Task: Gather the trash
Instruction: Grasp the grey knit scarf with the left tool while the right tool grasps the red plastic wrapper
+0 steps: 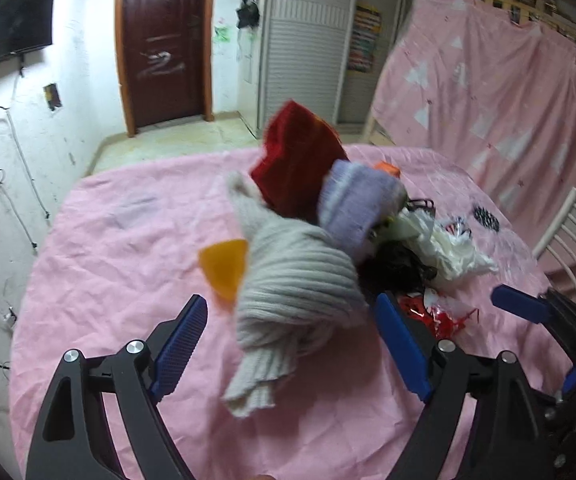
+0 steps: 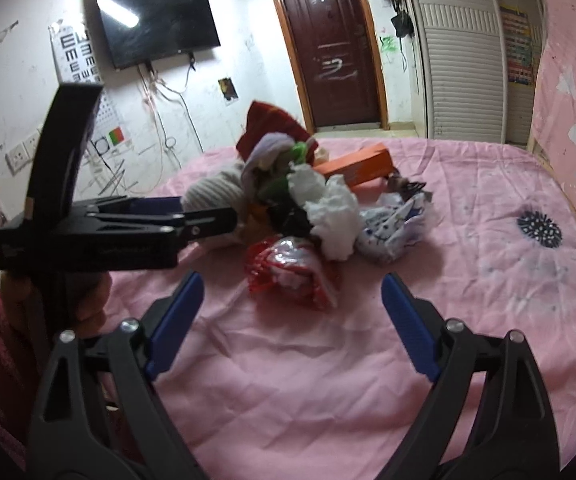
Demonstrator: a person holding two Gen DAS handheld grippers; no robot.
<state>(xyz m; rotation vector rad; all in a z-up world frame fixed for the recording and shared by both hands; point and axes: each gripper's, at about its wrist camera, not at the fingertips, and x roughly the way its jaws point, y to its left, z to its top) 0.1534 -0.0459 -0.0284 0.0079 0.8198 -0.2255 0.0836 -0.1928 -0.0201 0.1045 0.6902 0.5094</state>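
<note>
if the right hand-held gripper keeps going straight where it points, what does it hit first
Most likely the red and white crumpled wrapper, lying on the pink sheet just ahead of the open right hand-held gripper; depth is hard to judge.

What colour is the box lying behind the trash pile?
Orange. The box shows best in the right wrist view.

Between my right jaws: a red-and-white wrapper (image 2: 288, 272); beyond it white crumpled paper (image 2: 334, 216), an orange box (image 2: 354, 166), on pink sheet (image 2: 288, 380)
</note>
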